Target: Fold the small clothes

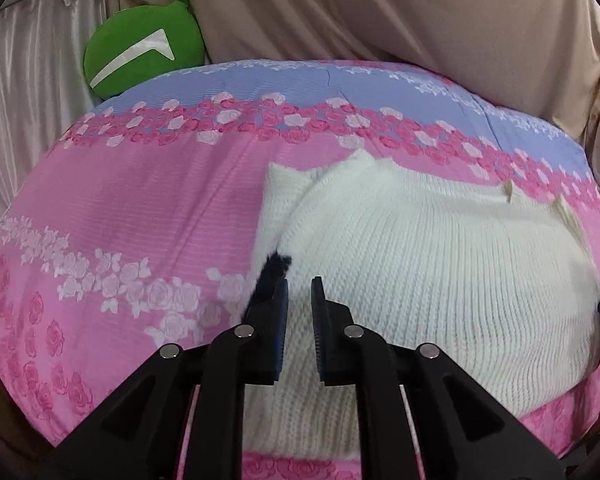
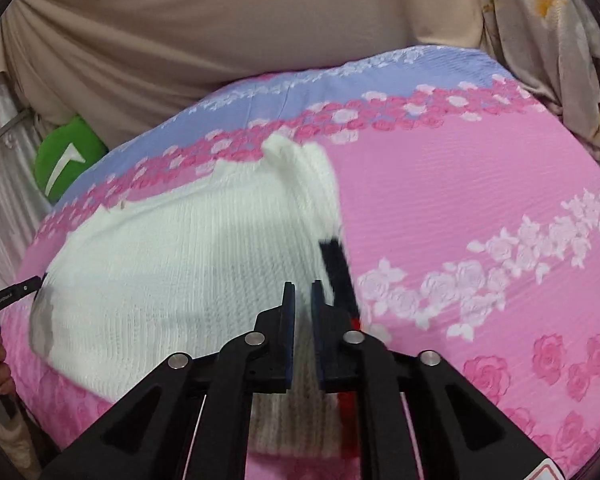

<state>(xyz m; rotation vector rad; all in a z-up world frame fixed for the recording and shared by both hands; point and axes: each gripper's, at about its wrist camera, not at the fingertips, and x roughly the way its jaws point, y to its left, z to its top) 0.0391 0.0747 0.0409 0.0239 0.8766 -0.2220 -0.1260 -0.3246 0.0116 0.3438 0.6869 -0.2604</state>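
Both grippers, left point(image 1: 300, 286) and right point(image 2: 303, 290), jaws narrowly apart over ribbed white knit sweater point(image 1: 440, 264), on a crinkled pink rose-print bedsheet point(image 1: 140, 208).

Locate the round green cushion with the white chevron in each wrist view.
Left wrist: green cushion upper left, behind the pink floral bedspread.
Right wrist: green cushion at the left edge, mid-height.
Shared landmark: the white knitted garment spread on the bedspread.

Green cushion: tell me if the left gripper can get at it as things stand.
Probably yes. The left gripper is open over the sweater; only bare bedspread lies between it and the green cushion at the far edge.
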